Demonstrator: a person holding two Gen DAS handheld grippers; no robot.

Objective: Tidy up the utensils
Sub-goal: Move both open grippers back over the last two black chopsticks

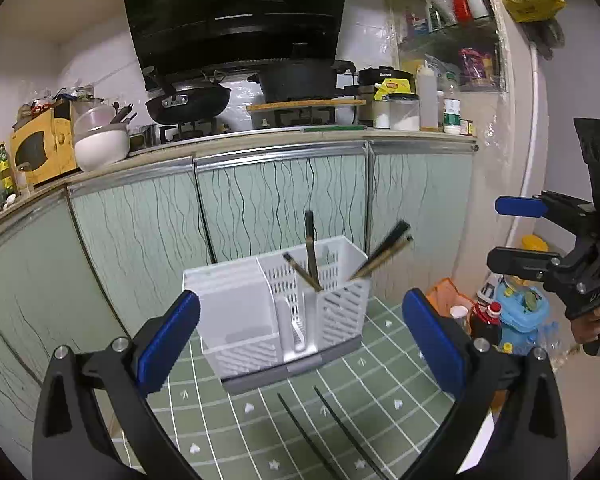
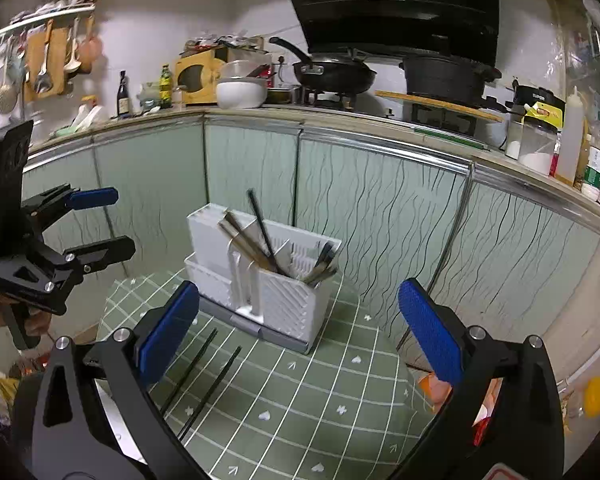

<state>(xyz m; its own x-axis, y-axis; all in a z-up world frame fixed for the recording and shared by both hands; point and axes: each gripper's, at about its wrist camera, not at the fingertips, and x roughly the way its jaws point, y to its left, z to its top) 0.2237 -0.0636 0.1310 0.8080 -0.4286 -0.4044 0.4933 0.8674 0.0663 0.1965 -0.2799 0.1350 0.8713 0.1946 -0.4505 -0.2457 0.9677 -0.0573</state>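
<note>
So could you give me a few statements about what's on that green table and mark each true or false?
1. Two black chopsticks lie loose on the green cloth. True.
2. The white holder is empty. False: several utensils stand in it.
3. The left gripper is clamped on a chopstick. False: it is open and holds nothing.
4. The right gripper is open. True.
5. The holder lies tipped on its side. False: it stands upright on the cloth.
</note>
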